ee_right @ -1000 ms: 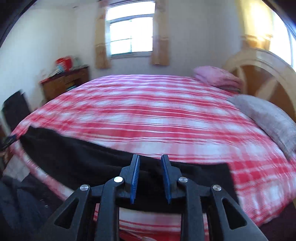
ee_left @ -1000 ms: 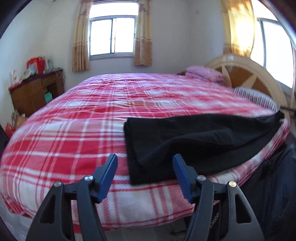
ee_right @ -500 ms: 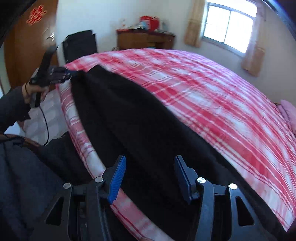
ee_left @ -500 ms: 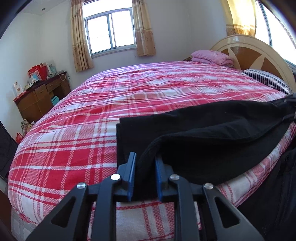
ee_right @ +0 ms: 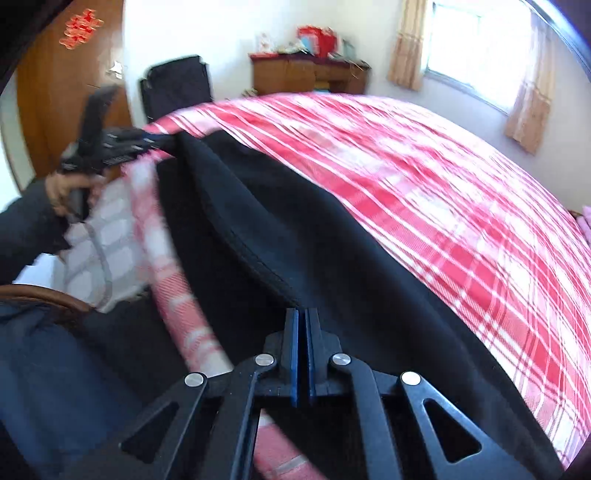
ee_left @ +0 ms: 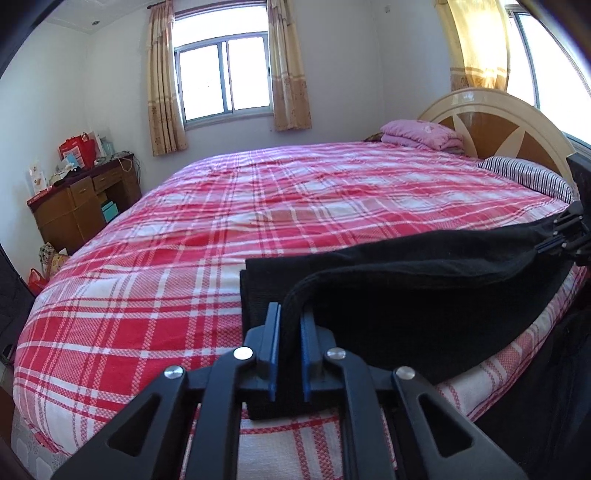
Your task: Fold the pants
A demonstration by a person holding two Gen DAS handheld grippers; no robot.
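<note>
While black pants (ee_left: pixel 424 291) lie stretched along near edge of bed (ee_left: pixel 258 221), left claw (ee_left: pixel 287 354) clamped on one end, right claw (ee_right: pixel 302 358) just closed on other. Both ends gripped; every fold apparently still ahead.

On the brown wooden door (ee_right: pixel 70 92) at the far left of the right wrist view there's a red paper cut-out (ee_right: pixel 82 27), and it reads as the Chinese double-happiness character. The red bags (ee_left: pixel 77 150) on the wooden desk (ee_left: pixel 81 199) carry pale printed patches, too small to read. Nothing else legible in either view.
</note>
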